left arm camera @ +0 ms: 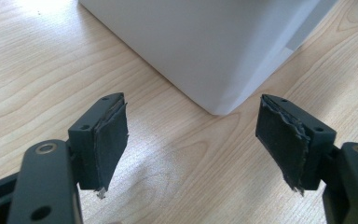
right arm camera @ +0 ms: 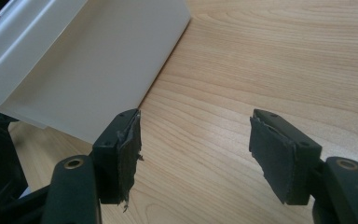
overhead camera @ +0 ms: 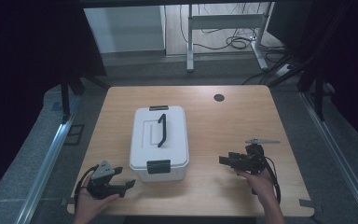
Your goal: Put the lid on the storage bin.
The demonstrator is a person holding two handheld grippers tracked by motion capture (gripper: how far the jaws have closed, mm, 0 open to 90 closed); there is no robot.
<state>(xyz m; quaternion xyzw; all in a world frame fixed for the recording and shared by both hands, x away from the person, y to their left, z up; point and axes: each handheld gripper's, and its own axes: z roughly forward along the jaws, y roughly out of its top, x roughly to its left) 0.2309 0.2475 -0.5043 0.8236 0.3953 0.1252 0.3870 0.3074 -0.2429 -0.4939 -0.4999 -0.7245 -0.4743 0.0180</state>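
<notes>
A white lidded box with a black carry handle and black latches stands in the middle of the wooden table. My left gripper rests low at the box's near left corner, jaws open and empty; the left gripper view has the box corner just beyond the pads. My right gripper hovers right of the box, pointing toward it, open with nothing between its jaws. In the right gripper view the box side wall lies ahead to the left.
A black round grommet is set in the table near its far edge. Desk legs and cables stand on the floor beyond. Metal rails run along both sides of the table.
</notes>
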